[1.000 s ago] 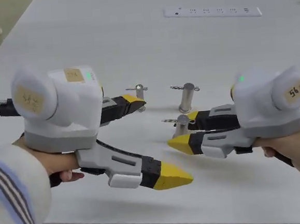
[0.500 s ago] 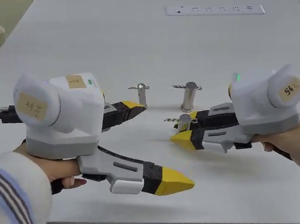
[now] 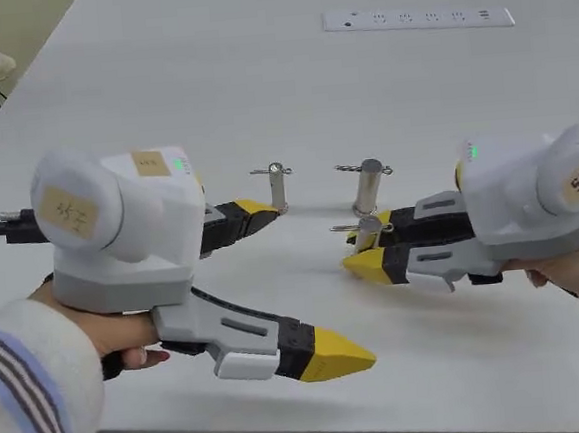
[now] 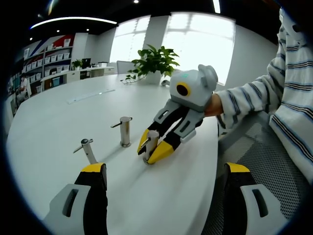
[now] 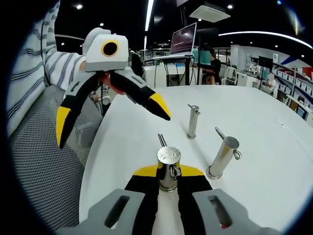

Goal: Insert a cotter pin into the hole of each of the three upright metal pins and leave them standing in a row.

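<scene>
Three upright metal pins stand mid-table, each with a cotter pin through its top. The thin pin (image 3: 278, 186) (image 4: 88, 150) (image 5: 192, 121) is on the left and the thick pin (image 3: 370, 186) (image 4: 125, 131) (image 5: 223, 157) to its right. The near pin (image 3: 369, 231) (image 4: 151, 142) (image 5: 168, 168) stands in front of the thick one. My right gripper (image 3: 368, 242) (image 4: 152, 147) (image 5: 169, 172) is shut on the near pin, its yellow jaws hugging both sides. My left gripper (image 3: 303, 282) (image 4: 164, 169) (image 5: 113, 117) is wide open with nothing in it, one jaw tip close to the thin pin.
A white power strip (image 3: 417, 18) lies at the far side of the white table (image 3: 209, 82). The table's near edge (image 3: 286, 429) runs just below my left gripper. A potted plant (image 4: 154, 61) stands at the table's far end.
My right gripper has slid a little to the right with the near pin between its jaws, bringing it more squarely in front of the thick pin. The left gripper has hardly moved.
</scene>
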### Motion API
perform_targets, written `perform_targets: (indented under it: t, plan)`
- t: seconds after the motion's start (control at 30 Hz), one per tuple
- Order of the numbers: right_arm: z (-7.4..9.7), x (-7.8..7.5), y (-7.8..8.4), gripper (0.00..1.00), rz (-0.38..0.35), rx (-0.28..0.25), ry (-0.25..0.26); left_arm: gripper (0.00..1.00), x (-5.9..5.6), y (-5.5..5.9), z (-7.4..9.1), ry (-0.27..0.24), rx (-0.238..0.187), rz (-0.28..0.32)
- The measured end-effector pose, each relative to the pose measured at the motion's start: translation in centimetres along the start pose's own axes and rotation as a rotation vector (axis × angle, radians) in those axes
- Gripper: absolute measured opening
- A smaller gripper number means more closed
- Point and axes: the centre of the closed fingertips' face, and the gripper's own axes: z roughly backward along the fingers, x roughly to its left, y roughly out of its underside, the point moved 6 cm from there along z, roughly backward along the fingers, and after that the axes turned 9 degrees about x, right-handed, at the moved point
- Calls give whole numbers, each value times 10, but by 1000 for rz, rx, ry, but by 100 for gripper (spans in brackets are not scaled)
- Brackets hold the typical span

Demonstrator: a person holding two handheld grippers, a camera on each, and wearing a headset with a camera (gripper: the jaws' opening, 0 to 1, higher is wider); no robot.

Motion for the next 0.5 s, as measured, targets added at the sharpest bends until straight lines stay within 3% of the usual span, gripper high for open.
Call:
perform_targets:
  t: [0.3, 0.37, 0.5]
  plan:
    - [37, -28, 7, 8, -44, -26, 57, 99, 1, 3, 1, -9, 12, 0]
    - [45, -37, 13, 9, -47, -5, 79, 99, 6, 3, 3, -56, 18, -40]
    - [58, -53, 24, 9, -58, 12, 108, 99, 8, 5, 5, -57, 15, 0]
